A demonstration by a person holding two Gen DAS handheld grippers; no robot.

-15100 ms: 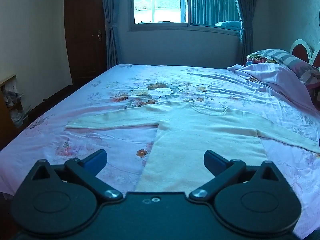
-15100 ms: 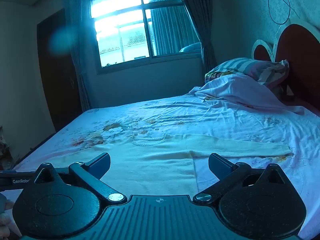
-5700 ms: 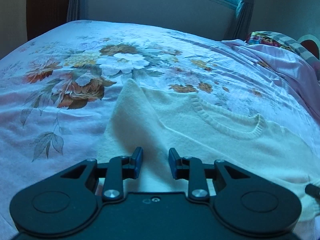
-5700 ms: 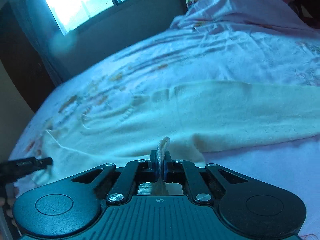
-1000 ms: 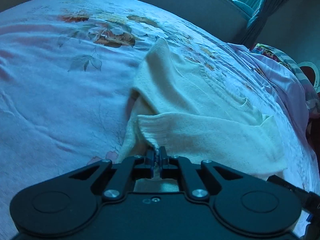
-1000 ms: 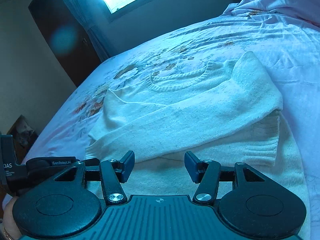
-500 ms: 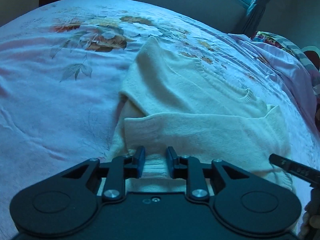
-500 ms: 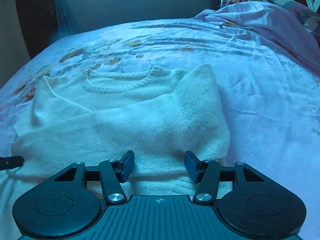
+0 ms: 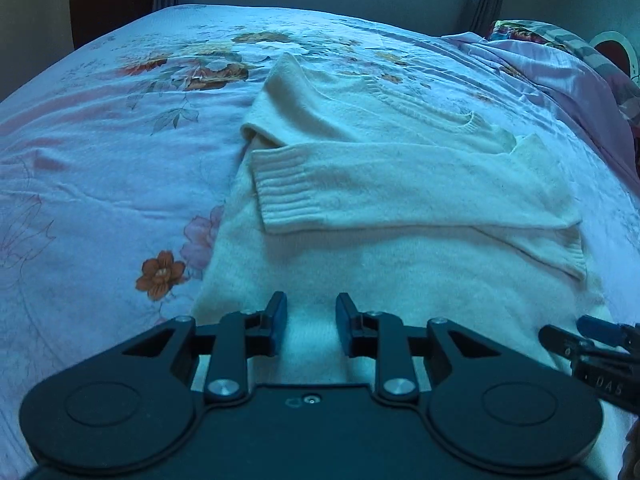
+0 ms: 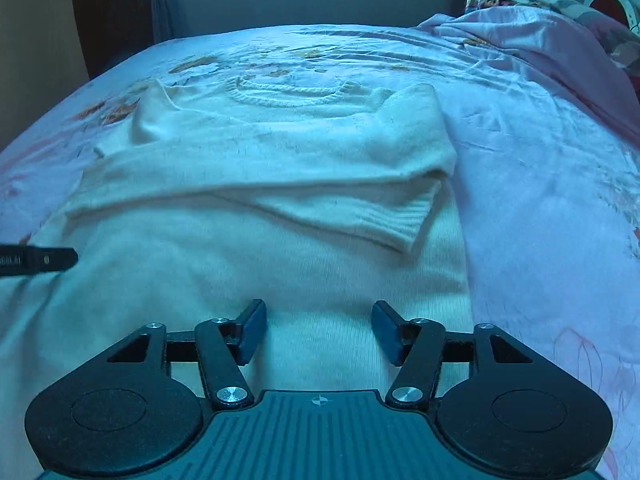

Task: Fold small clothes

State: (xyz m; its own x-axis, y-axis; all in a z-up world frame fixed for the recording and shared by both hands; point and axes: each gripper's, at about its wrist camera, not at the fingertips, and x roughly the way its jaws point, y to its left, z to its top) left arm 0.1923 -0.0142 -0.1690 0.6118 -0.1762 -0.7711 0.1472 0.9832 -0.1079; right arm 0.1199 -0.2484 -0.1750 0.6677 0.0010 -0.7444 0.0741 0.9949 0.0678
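Note:
A cream knitted sweater [image 9: 400, 248] [image 10: 280, 200] lies flat on the bed, neck away from me, both sleeves folded across its chest. The ribbed cuff [image 9: 280, 192] of the upper sleeve rests near the sweater's left edge; the other cuff [image 10: 396, 220] peeks out at the right. My left gripper [image 9: 310, 320] hovers over the lower body of the sweater, jaws opening, nothing between them. My right gripper [image 10: 318, 330] is over the lower right part of the sweater, jaws opening wider, also empty. Each gripper's tip shows at the edge of the other view.
The floral bedsheet [image 9: 100, 184] spreads to the left and far side. A rumpled pink blanket [image 10: 540, 48] and pillows [image 9: 560, 40] lie at the right by the headboard. A dark wardrobe [image 10: 112, 12] and curtains stand beyond the bed.
My left gripper let go of the sleeve cuff and drew back toward the sweater's hem. The right gripper also pulled back and lower, and its jaws stand wider.

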